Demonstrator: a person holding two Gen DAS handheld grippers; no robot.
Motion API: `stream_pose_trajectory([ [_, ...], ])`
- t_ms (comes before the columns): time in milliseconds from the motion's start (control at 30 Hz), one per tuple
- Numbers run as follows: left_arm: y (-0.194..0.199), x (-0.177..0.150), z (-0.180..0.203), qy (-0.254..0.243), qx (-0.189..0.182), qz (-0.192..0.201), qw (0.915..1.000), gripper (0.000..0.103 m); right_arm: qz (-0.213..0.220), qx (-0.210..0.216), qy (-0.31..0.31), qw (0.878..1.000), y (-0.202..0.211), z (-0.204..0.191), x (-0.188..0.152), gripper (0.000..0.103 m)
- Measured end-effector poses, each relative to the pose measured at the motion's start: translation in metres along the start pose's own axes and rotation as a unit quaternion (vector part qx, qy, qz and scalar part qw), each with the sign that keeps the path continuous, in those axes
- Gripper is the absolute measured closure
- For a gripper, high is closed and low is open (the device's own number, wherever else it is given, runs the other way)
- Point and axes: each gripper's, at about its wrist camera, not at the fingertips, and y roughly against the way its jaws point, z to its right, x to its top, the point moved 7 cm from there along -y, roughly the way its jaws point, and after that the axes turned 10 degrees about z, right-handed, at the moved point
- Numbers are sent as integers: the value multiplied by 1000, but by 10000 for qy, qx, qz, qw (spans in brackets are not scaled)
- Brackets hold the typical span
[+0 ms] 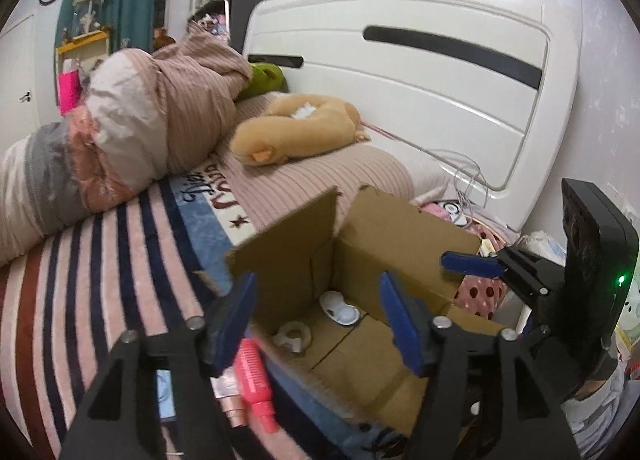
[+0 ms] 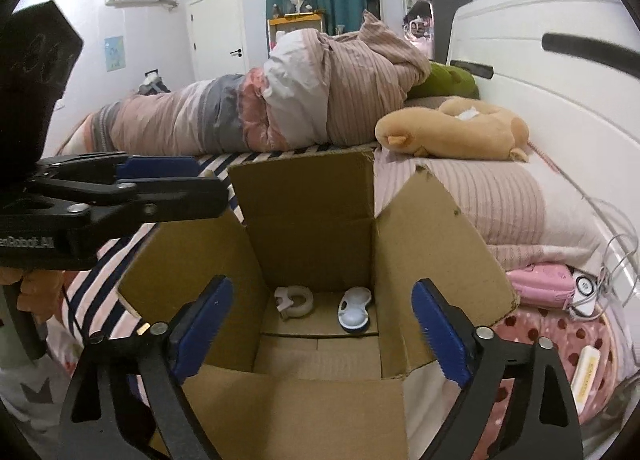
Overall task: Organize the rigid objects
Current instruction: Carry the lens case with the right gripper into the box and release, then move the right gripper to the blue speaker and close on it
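Observation:
An open cardboard box (image 1: 392, 248) (image 2: 316, 215) stands on the bed. Inside lie a white tape dispenser (image 1: 293, 335) (image 2: 294, 300) and a white and blue contact lens case (image 1: 342, 310) (image 2: 354, 310). My left gripper (image 1: 320, 324) is open and empty above the box's left edge. It also shows in the right wrist view (image 2: 160, 179), left of the box. My right gripper (image 2: 324, 332) is open and empty above the box's near side. It also shows in the left wrist view (image 1: 472, 264), by the box's right flap. A pink bottle (image 1: 256, 384) lies on the bed by the left fingers.
A rolled duvet (image 1: 132, 127) (image 2: 280, 95) and a tan plush toy (image 1: 296, 127) (image 2: 452, 131) lie on the bed. The white headboard (image 1: 420, 75) stands behind. A pink pouch (image 2: 540, 284), white cables (image 2: 616, 260) and a small blue item (image 1: 166, 396) lie around the box.

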Motion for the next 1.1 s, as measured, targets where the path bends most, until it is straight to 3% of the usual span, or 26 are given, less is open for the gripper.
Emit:
stream_pose_trajectory([
  [100, 22, 1, -18, 101, 134, 186, 9997, 38, 181, -133, 340, 9992, 6, -18, 15, 8],
  [200, 46, 0, -45, 266, 381, 376, 9982, 35, 383, 25, 610, 9974, 11, -46, 31, 6],
  [433, 101, -30, -128, 649, 1344, 543, 9873, 33, 337, 1181, 1019, 9872, 3, -139, 44, 7],
  [500, 111, -46, -147, 780, 1545, 491, 9837, 33, 235, 1467, 1122, 9825, -6, -164, 38, 14],
  [567, 119, -67, -167, 942, 1792, 391, 9785, 33, -71, 1780, 1192, 9768, -21, -186, 25, 31],
  [600, 121, -75, -175, 1004, 1902, 346, 9760, 33, -307, 1842, 1183, 9753, -33, -194, 16, 34],
  [700, 126, -100, -190, 1217, 2033, 247, 9712, 33, -845, 1781, 1110, 9741, -62, -199, -8, 39],
  [767, 126, -112, -193, 1325, 2034, 189, 9699, 33, -1139, 1437, 1051, 9774, -89, -189, -23, 39],
  [900, 119, -131, -195, 1506, 1990, 69, 9683, 33, -1333, 943, 935, 9821, -119, -162, -35, 38],
  [1100, 111, -139, -196, 1621, 1969, -24, 9669, 33, -1391, 795, 823, 9836, -153, -143, -26, 44],
])
